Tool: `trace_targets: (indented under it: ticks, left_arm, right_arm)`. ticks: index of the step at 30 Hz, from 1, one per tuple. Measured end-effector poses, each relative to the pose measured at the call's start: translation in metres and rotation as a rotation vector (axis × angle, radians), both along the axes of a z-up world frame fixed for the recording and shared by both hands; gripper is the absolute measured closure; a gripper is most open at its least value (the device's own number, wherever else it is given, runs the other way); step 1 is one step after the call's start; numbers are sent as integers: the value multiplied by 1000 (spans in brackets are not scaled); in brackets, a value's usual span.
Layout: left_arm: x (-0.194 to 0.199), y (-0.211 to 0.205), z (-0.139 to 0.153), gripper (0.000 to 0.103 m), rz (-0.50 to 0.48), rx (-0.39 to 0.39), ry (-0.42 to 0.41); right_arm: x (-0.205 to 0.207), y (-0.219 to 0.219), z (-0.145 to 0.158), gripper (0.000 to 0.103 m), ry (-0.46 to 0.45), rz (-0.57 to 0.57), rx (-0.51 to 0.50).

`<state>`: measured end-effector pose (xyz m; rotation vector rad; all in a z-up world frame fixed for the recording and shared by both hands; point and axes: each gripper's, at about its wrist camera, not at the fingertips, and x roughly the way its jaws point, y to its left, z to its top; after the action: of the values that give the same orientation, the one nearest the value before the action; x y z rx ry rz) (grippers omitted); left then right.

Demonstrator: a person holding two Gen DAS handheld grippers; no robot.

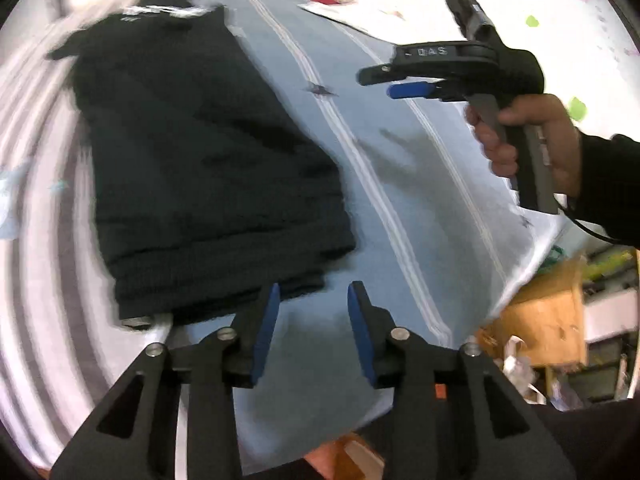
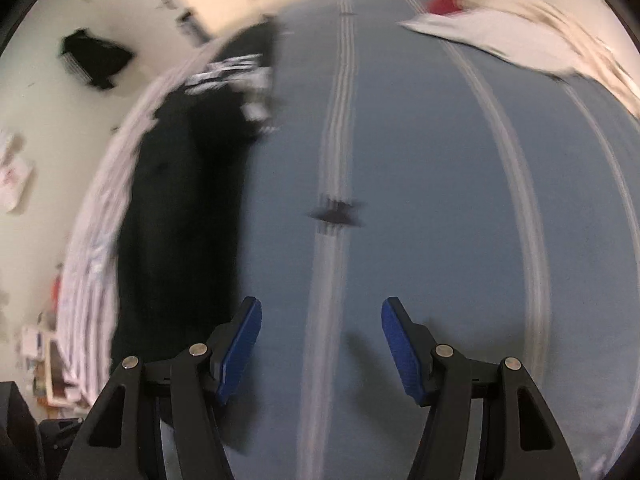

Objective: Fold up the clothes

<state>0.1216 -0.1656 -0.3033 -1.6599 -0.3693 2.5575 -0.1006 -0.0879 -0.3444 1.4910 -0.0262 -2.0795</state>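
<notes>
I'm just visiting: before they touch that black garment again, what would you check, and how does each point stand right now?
1. Left gripper empty: ok, jaws apart, nothing between.
2. Right gripper empty: ok, open over bare cloth.
3. Black garment lies folded flat: ok, though blurred.
4. Garment fully on the blue striped cover: not ok, it partly overlies a white striped cloth.
5. Edges neatly aligned: cannot tell, motion blur.

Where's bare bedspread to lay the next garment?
Free: the blue bedspread between the folded black garment and the white clothes pile, around the small dark mark. Crowded: the side holding the black garment, and the far corner with the pile.
</notes>
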Motion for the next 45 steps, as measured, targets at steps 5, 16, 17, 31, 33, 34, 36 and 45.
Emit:
trace_targets:
  ticks: [5,16,17,31,33,34,36,45]
  left_arm:
    - [23,-87,-16,63,293,-72,-55]
    - [8,-121,-70,58,318,74,-113]
    - [9,-122,-74,73,319,94,-117]
    - [55,-166,-75,87,354,96,-149]
    - [52,-164,-74,83,332,80,-144]
    - [53,-164,-71,80,331,80,-143]
    - [59,-166,-65,71,334,93,-156]
    - [38,-203,-13,71,322,44,-32]
  right_arm:
    - [-3,-75,7,44,41,115,1]
    - [-35,-130,-23,44,-24,81,44]
    - [-40,-130,-28,44,-46,65,36]
    - [-23,-117,-72,94,-75,88,188]
    - [-19,-116,-73,90,-51,89,215]
    - [-18,-117,-71,88,-40,88,238]
    - [-20,-117,-61,83,-38,74,253]
    - [-63,-140,10,81,157,-76,194]
